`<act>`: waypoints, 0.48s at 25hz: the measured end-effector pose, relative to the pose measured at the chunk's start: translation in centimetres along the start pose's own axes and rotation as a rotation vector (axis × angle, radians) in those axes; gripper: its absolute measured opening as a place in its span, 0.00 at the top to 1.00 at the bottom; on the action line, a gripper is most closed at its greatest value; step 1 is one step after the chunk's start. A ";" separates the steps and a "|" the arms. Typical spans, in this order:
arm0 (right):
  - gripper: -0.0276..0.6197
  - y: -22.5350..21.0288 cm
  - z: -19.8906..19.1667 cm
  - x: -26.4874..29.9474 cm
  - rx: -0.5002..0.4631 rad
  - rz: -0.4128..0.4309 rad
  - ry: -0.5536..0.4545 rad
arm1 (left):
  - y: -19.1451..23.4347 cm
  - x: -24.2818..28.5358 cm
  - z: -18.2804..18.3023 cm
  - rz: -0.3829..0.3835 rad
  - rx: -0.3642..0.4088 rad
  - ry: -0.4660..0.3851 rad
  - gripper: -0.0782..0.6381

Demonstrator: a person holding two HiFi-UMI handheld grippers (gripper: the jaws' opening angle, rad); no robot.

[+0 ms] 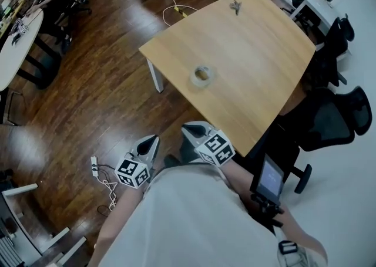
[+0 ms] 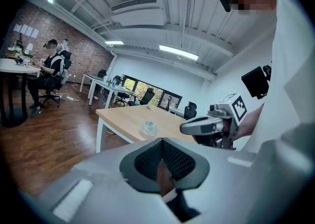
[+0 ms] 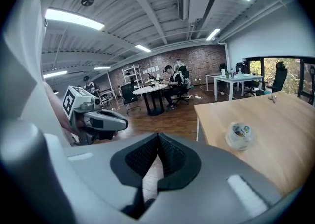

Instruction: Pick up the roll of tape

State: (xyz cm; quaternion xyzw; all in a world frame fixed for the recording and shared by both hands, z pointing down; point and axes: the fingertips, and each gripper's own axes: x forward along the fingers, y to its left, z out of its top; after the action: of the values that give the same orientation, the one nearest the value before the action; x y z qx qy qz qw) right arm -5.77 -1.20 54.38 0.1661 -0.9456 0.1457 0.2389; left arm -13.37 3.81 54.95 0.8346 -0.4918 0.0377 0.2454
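The roll of clear tape (image 1: 201,76) lies flat on the light wooden table (image 1: 258,90), near its front left corner. Both grippers hang over the floor, short of the table's near edge and close to my body. In the head view my left gripper (image 1: 154,138) and right gripper (image 1: 187,128) point toward the table, both shut and holding nothing. The left gripper view shows its jaws (image 2: 162,140) closed together, the tape (image 2: 149,128) beyond them and the right gripper (image 2: 206,125) alongside. In the right gripper view the closed jaws (image 3: 158,135) sit left of the tape (image 3: 239,135).
A small metal object (image 1: 235,6) lies at the table's far end. Black office chairs (image 1: 332,119) crowd the table's right side. A power strip with cable (image 1: 94,166) lies on the wood floor. A person sits at a round white table (image 1: 16,46) far left.
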 end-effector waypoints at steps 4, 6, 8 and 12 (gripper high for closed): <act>0.95 -2.5 0.6 1.4 -0.003 0.011 0.016 | 1.4 1.8 0.9 0.013 -0.002 0.025 0.88; 0.95 -4.0 0.5 1.7 0.012 0.006 0.025 | 1.9 3.3 1.6 0.005 -0.003 0.039 0.88; 0.95 -5.6 0.2 1.9 0.042 -0.003 0.028 | 2.1 5.1 2.4 -0.014 0.000 0.056 0.88; 0.95 -8.9 0.0 1.5 0.083 -0.033 0.029 | 2.1 8.7 4.2 -0.053 0.013 0.089 0.88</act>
State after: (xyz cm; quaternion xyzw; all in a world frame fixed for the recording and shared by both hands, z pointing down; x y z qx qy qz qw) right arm -3.64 -9.57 56.92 0.1896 -0.9322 0.1834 0.2480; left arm -11.45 -5.89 54.70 0.8464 -0.4579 0.0718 0.2625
